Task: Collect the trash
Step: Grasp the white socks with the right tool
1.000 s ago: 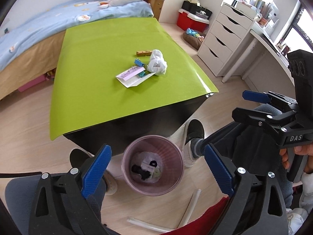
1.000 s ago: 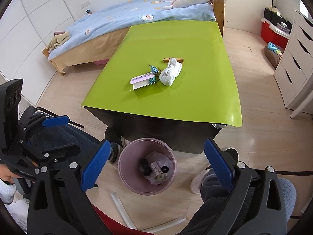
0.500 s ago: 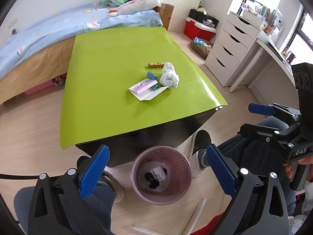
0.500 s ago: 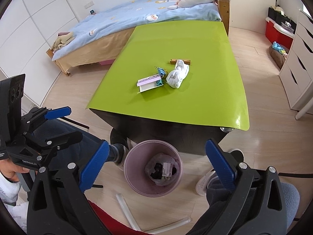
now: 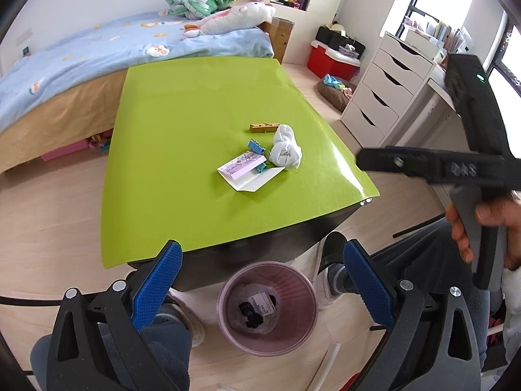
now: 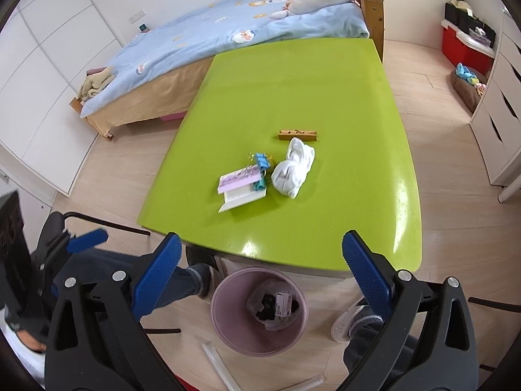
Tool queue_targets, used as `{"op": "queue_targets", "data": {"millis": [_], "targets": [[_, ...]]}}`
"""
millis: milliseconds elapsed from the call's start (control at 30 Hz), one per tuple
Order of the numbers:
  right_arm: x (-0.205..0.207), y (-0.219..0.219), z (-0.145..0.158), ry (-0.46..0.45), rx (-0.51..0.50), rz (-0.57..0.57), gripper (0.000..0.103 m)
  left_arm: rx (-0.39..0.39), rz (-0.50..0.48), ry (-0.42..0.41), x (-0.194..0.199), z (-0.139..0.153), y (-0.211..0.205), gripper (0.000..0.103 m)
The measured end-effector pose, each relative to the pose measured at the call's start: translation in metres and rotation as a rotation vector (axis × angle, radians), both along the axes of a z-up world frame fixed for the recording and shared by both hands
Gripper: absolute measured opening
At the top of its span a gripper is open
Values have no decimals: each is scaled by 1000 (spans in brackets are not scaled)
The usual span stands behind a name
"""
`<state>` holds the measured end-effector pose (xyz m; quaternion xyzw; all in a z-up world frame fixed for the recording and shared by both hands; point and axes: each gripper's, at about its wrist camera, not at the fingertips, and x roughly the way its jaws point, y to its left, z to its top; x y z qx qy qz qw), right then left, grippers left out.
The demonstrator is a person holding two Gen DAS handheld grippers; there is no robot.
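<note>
A pink bin (image 5: pixel 267 306) (image 6: pixel 259 309) stands on the floor at the near edge of the green table (image 5: pixel 182 137) (image 6: pixel 293 91), with dark scraps and a small box inside. On the table lie a crumpled white tissue (image 5: pixel 286 151) (image 6: pixel 294 172), a white and purple card pack (image 5: pixel 247 172) (image 6: pixel 239 185), blue binder clips (image 5: pixel 256 147) (image 6: pixel 262 161) and a wooden clothespin (image 5: pixel 264 127) (image 6: pixel 298 135). My left gripper (image 5: pixel 260 280) is open and empty above the bin. My right gripper (image 6: pixel 259 273) is open and empty, also above the bin; its body shows in the left wrist view (image 5: pixel 456 163).
A bed (image 5: pixel 97 65) with plush toys lies behind the table. White drawers (image 5: pixel 387 97) and a red box (image 5: pixel 332 62) stand at the right. Clear plastic tubes (image 6: pixel 221 363) lie on the floor near the bin. The person's legs and feet (image 5: pixel 332 277) flank the bin.
Both grippers have risen and tilted up toward the table; the bin sits lower in both views. The right gripper has moved higher and forward in the left wrist view.
</note>
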<state>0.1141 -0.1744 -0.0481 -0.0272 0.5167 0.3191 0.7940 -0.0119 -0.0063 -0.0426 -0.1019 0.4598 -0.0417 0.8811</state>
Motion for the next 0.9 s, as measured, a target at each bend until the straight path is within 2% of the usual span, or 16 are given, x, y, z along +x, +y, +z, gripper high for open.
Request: {"op": "queue_targets", "data": {"millis": [167, 300, 400, 667, 733, 800, 900], "targets": [[39, 14, -11, 50, -33, -49, 97, -7, 5, 0, 2, -1, 3, 95], [77, 23, -29, 153, -43, -132, 97, -9, 9, 5, 3, -2, 5, 95], [99, 28, -42, 194, -48, -169, 97, -12, 13, 10, 4, -3, 7, 95], [128, 40, -81, 312, -71, -231, 97, -22, 22, 22, 7, -7, 11, 95], [129, 44, -89, 334, -67, -235, 93, -25, 25, 26, 7, -8, 12, 95], [131, 45, -96, 357, -73, -243, 78, -26, 28, 29, 7, -9, 13, 95], [135, 48, -102, 375, -74, -245, 67, -31, 32, 34, 7, -10, 14, 95]]}}
